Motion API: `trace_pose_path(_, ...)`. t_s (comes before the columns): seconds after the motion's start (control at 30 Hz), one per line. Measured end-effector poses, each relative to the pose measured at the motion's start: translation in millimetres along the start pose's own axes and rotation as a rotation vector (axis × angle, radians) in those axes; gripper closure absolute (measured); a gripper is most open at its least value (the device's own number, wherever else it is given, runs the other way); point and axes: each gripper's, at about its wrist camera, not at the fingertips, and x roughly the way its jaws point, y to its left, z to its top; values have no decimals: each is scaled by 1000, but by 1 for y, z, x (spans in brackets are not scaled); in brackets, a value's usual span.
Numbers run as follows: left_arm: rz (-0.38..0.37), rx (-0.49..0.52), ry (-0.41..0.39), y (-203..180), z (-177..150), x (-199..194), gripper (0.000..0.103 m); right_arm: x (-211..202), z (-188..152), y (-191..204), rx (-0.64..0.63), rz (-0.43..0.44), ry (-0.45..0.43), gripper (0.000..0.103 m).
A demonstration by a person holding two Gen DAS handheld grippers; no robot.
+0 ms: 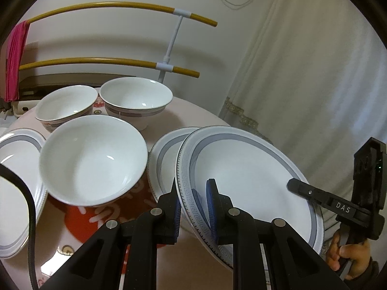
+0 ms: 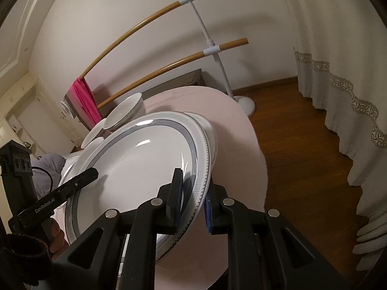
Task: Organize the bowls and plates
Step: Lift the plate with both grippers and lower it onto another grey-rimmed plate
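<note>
The person is carrying one large plate (image 1: 246,181) between both tools, and it is hanging tilted above the round bench (image 2: 241,125), its far edge overlapping a second plate (image 1: 164,159) that is lying flat below. The left hand-held gripper (image 1: 193,207) is pinching the patterned rim on the near left side, jaws nearly closed with only the rim between the blue pads. The right hand-held gripper (image 2: 193,200) is doing the same on the opposite rim, closed down tight on the edge. A hand (image 1: 348,253) is showing under the right tool.

Beside the flat plate a big bowl (image 1: 94,162) is sitting, with two smaller bowls (image 1: 135,96) behind it and more plates (image 1: 17,149) stacked at the far left.

To my eye this is the stacking step: the held plate is being brought over the flat one. The next move is probably asking for both tools levelling it, centring it over the lower plate, lowering gently so the rims are not knocking, and only then loosening together
</note>
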Motion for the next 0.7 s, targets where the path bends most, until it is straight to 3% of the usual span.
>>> trace_pose_path(0.37, 25, -14, 35, -9, 2, 24, 88, 16, 9, -6, -5, -19, 14, 87)
trace_pose_path(0.7, 36, -25, 47, -14, 3, 17, 86, 29, 15, -3, 13, -64, 28, 86)
